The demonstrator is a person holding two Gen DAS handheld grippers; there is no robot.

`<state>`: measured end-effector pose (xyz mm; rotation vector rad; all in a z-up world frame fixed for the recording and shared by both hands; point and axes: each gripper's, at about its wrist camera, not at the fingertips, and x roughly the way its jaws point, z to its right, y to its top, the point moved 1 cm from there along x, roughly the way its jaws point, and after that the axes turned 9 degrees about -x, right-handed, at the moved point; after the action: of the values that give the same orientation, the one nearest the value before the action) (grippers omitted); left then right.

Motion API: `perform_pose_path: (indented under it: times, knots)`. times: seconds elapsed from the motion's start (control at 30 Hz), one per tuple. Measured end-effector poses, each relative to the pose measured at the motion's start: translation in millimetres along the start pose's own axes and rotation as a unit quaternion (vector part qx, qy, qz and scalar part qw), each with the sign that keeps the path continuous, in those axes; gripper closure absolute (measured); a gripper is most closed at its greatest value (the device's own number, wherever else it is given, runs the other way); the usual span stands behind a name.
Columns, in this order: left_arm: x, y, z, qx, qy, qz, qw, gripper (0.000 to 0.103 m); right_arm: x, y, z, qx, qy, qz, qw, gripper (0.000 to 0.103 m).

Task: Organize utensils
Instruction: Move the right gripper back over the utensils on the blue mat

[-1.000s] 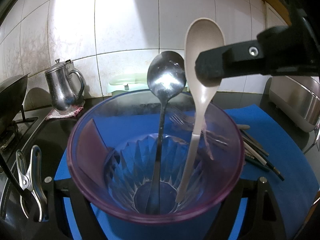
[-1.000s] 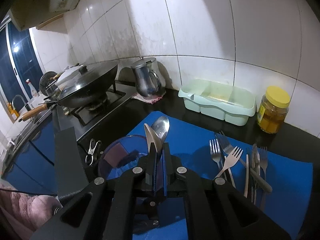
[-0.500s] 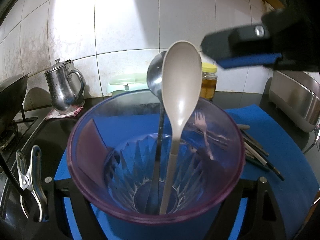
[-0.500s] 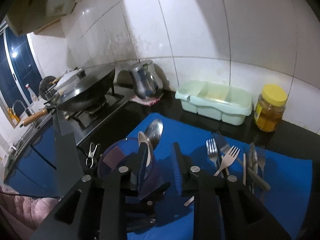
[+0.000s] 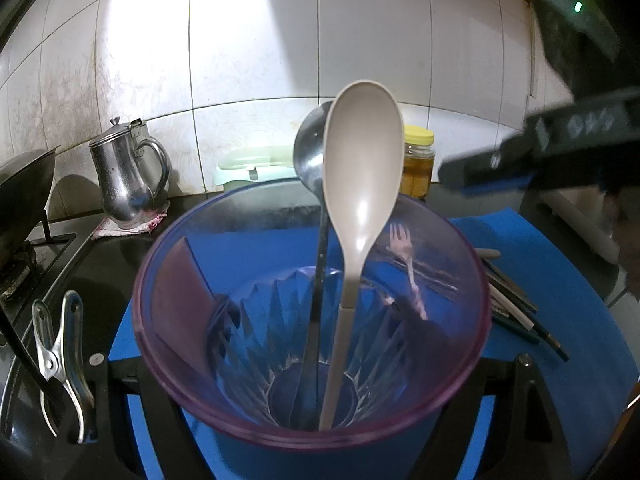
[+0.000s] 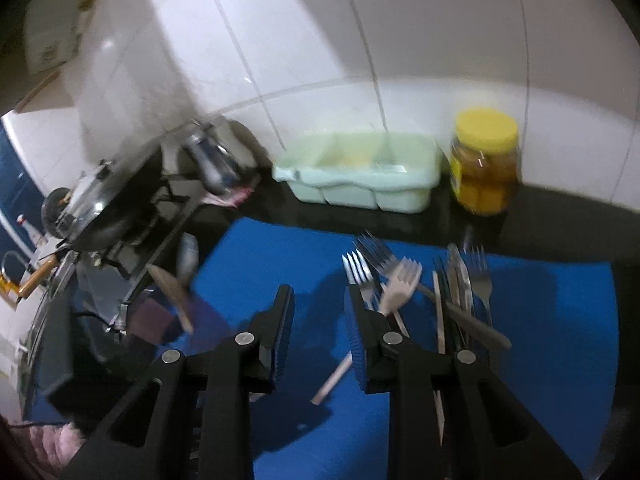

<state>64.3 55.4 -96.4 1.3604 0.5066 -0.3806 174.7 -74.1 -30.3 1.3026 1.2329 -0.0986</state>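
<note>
The left gripper (image 5: pixel 316 368) is clasping the purple cup (image 5: pixel 312 332), its fingers mostly hiding behind the cup; the beige spoon (image 5: pixel 360 184) is standing inside. The right gripper (image 6: pixel 320 320), just opening, is hovering empty over blurred forks (image 6: pixel 384 280) on the blue mat (image 6: pixel 560 340).

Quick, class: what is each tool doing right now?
Left tool: closed on the purple cup.
Right tool: open, nothing between its pads; just opened.

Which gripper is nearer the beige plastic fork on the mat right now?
Right. The right gripper hangs open just above the beige plastic fork, one finger overlapping its handle. The left gripper clamps the purple cup, left of the cutlery pile.
</note>
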Motion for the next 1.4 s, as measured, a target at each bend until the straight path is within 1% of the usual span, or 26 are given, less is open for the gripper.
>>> perform_pose_path:
  times: [0.07,0.1,0.23,0.3,0.37,0.53,0.6,0.63,0.83,1.0,1.13,1.17,1.2,1.23,1.27,1.3,1.4]
  knots:
    - [0.1,0.1,0.0,0.0,0.0,0.0,1.0,0.017,11.4,-3.2,7.3,0.011,-0.004,-0.014,1.0,0.075]
    - [0.1,0.1,0.0,0.0,0.0,0.0,1.0,0.017,16.9,-4.4,10.8,0.017,-0.009,-0.022,1.0,0.071]
    - [0.1,-1.3,0.8,0.0,0.0,-0.001,1.0,0.017,39.9,-6.6,25.3,0.046,-0.037,-0.052,0.997,0.069]
    - [-0.6,-2.5,0.9,0.001,0.0,-0.002,1.0,0.017,53.4,-6.8,32.0,0.056,-0.054,-0.071,0.994,0.065]
    - [-1.7,-3.9,0.7,0.001,0.0,-0.002,1.0,0.017,66.0,-7.2,37.0,0.062,-0.064,-0.087,0.992,0.065]
    - [-2.3,-3.2,2.1,0.001,0.0,-0.003,1.0,0.017,87.9,-10.1,52.2,0.081,-0.074,-0.106,0.988,0.065]
    - [-2.9,-3.8,1.9,0.001,0.0,-0.003,1.0,0.017,91.8,-12.4,56.6,0.085,-0.072,-0.112,0.988,0.064]
    - [-2.2,-3.2,2.1,0.001,0.0,-0.003,1.0,0.017,92.7,-12.1,59.2,0.087,-0.064,-0.105,0.989,0.064]
    - [-1.5,-3.6,2.9,0.002,0.001,-0.007,1.0,0.017,99.5,-3.8,57.6,0.052,-0.072,-0.099,0.991,0.064]
    - [-2.1,-4.3,4.3,0.004,0.002,-0.01,0.9999,0.017,109.3,2.7,50.3,0.007,-0.087,-0.093,0.992,0.064]
    - [-1.0,-3.2,4.0,0.004,0.002,-0.011,0.9999,0.017,115.3,7.7,48.1,-0.008,-0.079,-0.092,0.993,0.064]
    - [-1.5,-3.6,4.0,0.004,0.002,-0.011,0.9999,0.017,116.0,8.3,48.3,-0.008,-0.076,-0.094,0.993,0.065]
    - [-1.0,-3.2,4.1,0.004,0.002,-0.011,0.9999,0.017,116.6,9.0,48.3,-0.007,-0.068,-0.095,0.993,0.073]
    - [-1.7,-3.7,4.2,0.004,0.002,-0.011,0.9999,0.017,117.3,9.4,48.6,0.001,-0.051,-0.095,0.994,0.077]
    - [-1.1,-3.2,4.1,0.004,0.002,-0.011,0.9999,0.017,118.0,9.1,48.9,0.008,-0.046,-0.096,0.994,0.079]
    - [-0.9,-3.0,4.0,0.004,0.002,-0.011,0.9999,0.017,116.8,8.3,49.7,0.017,-0.038,-0.091,0.995,0.085]
    - [-0.8,-2.9,4.0,0.004,0.002,-0.011,0.9999,0.017,113.9,4.1,50.5,0.034,-0.018,-0.082,0.996,0.092]
